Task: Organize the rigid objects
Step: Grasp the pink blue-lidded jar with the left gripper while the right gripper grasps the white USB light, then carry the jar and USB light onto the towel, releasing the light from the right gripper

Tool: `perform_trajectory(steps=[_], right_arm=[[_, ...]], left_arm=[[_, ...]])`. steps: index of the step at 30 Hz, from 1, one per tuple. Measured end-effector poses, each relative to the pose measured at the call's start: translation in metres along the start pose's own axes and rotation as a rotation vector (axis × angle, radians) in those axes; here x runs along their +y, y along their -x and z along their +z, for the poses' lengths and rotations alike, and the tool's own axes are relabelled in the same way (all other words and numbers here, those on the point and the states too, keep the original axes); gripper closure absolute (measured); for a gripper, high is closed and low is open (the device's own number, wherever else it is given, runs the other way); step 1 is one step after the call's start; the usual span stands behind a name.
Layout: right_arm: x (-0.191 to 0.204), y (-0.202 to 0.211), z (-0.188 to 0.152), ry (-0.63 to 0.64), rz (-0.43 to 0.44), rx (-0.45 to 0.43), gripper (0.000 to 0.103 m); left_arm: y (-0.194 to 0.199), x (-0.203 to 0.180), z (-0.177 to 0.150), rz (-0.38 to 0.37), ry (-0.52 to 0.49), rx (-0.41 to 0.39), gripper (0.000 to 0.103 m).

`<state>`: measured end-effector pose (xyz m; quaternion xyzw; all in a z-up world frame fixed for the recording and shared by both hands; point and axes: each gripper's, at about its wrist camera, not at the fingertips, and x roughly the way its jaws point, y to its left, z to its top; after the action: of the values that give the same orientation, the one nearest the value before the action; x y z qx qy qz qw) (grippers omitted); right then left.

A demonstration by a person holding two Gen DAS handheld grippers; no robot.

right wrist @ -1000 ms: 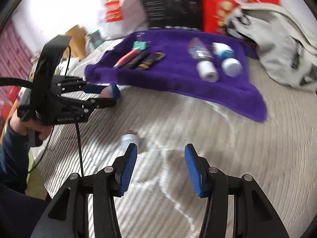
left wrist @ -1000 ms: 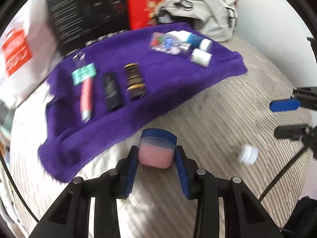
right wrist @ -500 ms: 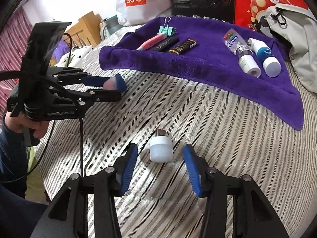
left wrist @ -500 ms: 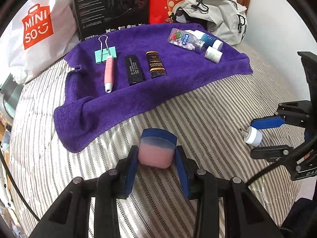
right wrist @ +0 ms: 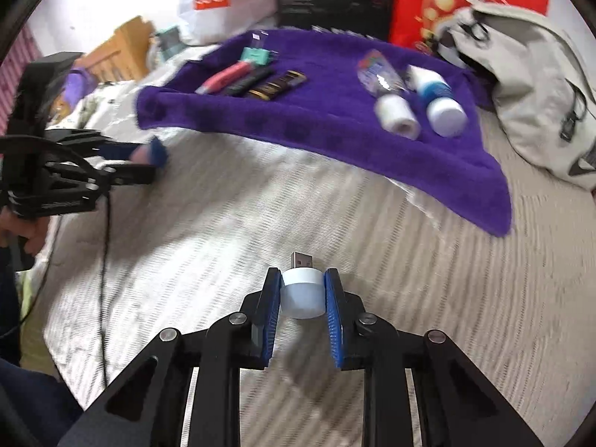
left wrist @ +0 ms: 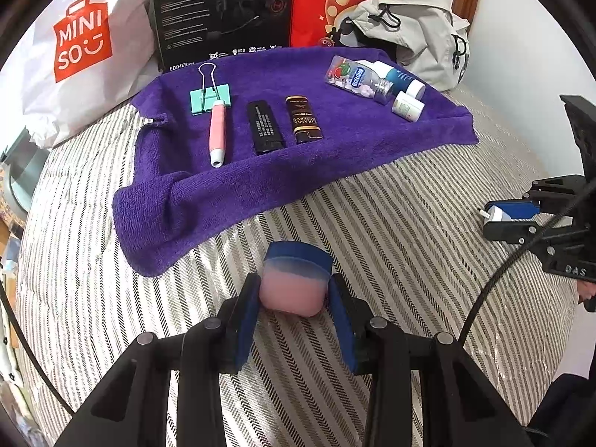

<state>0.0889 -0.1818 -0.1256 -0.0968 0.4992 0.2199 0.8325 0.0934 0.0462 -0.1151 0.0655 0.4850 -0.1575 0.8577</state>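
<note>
Striped bedspread [left wrist: 391, 223], purple towel [left wrist: 335, 149], backpack [left wrist: 421, 33].

Left hand-held gripper [left wrist: 294, 298] clamps a pink-and-blue case [left wrist: 294, 283].

towel [left wrist: 335, 149]: deep purple
bedcover [left wrist: 409, 242]: white with grey herringbone stripes
binder clip [left wrist: 210, 98]: mint green
held case [left wrist: 294, 283]: pink, blue top
USB light [right wrist: 301, 292]: white

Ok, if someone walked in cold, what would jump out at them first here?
Probably the purple towel spread on the striped bedding, with small items lined up on it. Then the two tools in front: the left tool grips a pink and blue case, the right tool a small white USB plug.
</note>
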Motion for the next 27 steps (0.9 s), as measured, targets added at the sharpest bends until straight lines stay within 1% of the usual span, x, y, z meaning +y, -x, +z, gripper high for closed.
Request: perform_trajectory(steps=[3, 5, 8, 10, 12, 14, 16, 20, 24, 27], right_arm=[[-0.001, 0.000, 0.000, 0.002, 0.008, -0.005, 0.079], [-0.003, 0.003, 0.001, 0.000, 0.028, -0.013, 0.079], [-0.007, 0.011, 0.004, -0.011, 0.043, -0.041, 0.079], [-0.010, 0.017, 0.009, -0.007, 0.076, -0.049, 0.079], [-0.010, 0.024, 0.016, 0.014, 0.062, -0.069, 0.079], [-0.011, 0.029, 0.024, 0.032, 0.066, -0.081, 0.079], [-0.012, 0.033, 0.035, 0.044, 0.068, -0.098, 0.079], [-0.016, 0.038, 0.064, 0.058, 0.100, -0.141, 0.079], [-0.021, 0.025, 0.100, 0.085, 0.111, -0.149, 0.079], [-0.023, 0.007, 0.120, 0.111, 0.117, -0.129, 0.079]], left_arm=[[-0.002, -0.002, 0.002, 0.010, -0.001, 0.000, 0.067], [-0.002, -0.002, 0.003, 0.010, 0.000, 0.004, 0.067], [-0.001, 0.001, 0.005, -0.008, 0.017, 0.017, 0.067], [0.001, 0.003, 0.006, -0.012, 0.026, 0.014, 0.067], [0.006, 0.005, 0.009, -0.011, 0.042, 0.005, 0.067], [0.012, 0.007, 0.012, -0.011, 0.052, -0.006, 0.067], [0.019, 0.009, 0.016, -0.011, 0.066, -0.020, 0.067], [0.031, 0.013, 0.027, -0.003, 0.083, -0.045, 0.067], [0.038, 0.019, 0.041, 0.018, 0.088, -0.062, 0.067], [0.037, 0.023, 0.051, 0.029, 0.094, -0.063, 0.067]])
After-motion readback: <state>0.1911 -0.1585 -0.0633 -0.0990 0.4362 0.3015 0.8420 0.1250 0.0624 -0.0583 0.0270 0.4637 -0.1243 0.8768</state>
